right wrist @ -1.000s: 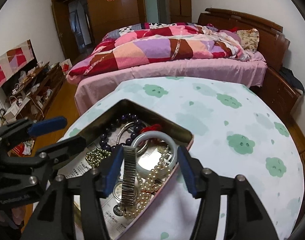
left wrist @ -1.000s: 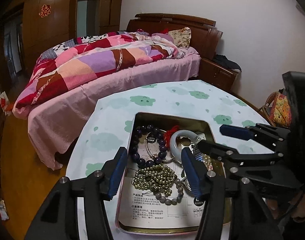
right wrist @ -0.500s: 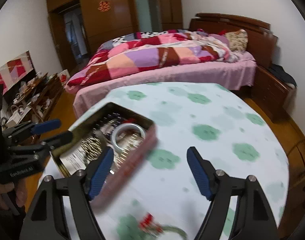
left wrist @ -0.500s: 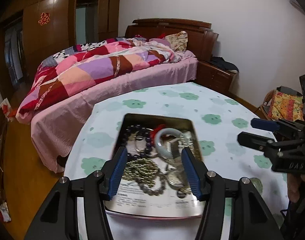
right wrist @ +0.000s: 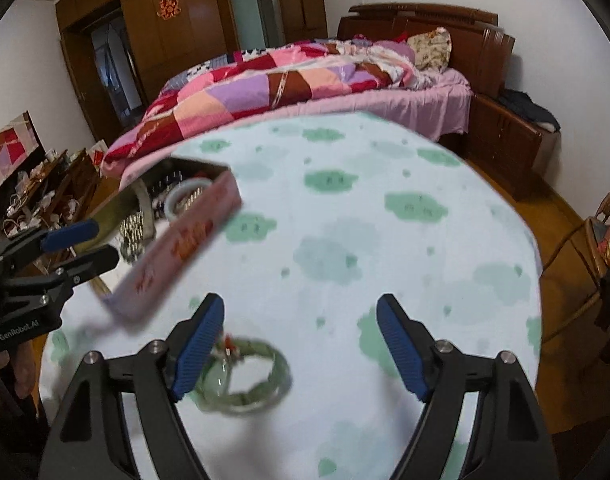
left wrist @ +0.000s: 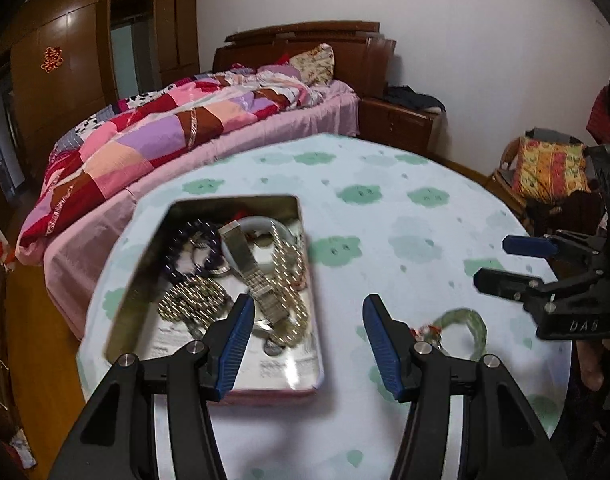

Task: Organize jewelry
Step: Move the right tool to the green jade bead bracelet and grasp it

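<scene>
While both jaws spread: green bangle [right wrist: 245, 376] beside right gripper's [right wrist: 301, 346] left finger (tin [left wrist: 305, 264] apart).

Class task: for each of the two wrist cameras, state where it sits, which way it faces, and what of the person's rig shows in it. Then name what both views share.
Left wrist: sits on the left gripper, looking forward over the tin box of jewelry toward the bed; the right gripper shows at right.
Right wrist: sits on the right gripper, facing across the round table toward the bed; the left gripper shows at left.
Shared: tin box, green bangle on the table, bed.
</scene>
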The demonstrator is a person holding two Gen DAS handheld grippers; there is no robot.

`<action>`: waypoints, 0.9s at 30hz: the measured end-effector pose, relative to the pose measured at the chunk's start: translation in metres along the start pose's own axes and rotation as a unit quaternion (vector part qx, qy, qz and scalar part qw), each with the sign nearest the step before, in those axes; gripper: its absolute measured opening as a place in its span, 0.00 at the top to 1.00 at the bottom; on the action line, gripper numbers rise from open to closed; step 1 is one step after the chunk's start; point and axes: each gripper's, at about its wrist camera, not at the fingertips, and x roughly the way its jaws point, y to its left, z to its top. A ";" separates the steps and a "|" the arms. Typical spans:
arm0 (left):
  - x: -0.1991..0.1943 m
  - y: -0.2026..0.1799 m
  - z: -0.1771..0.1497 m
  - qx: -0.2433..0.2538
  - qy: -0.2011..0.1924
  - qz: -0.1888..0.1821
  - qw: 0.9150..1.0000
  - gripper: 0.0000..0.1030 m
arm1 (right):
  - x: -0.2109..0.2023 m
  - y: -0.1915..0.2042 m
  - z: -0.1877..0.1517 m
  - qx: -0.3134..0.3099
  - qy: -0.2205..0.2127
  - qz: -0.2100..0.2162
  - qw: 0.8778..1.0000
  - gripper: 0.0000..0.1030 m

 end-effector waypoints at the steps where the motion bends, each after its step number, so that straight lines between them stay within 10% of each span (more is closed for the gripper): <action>1: 0.002 -0.001 -0.002 0.002 0.003 0.003 1.000 0.45 | 0.003 -0.001 -0.005 0.001 0.006 0.001 1.000 0.21; 6: 0.002 -0.003 -0.008 0.001 0.005 0.008 1.000 0.45 | 0.013 -0.002 -0.023 0.006 0.031 0.010 0.999 0.22; 19: 0.002 -0.011 -0.012 0.003 0.006 0.001 1.000 0.45 | 0.028 0.014 -0.041 -0.036 0.066 -0.009 0.997 0.90; 27: 0.001 -0.013 -0.012 0.000 0.003 -0.005 1.000 0.45 | 0.005 0.008 -0.029 0.006 0.007 0.034 0.999 0.91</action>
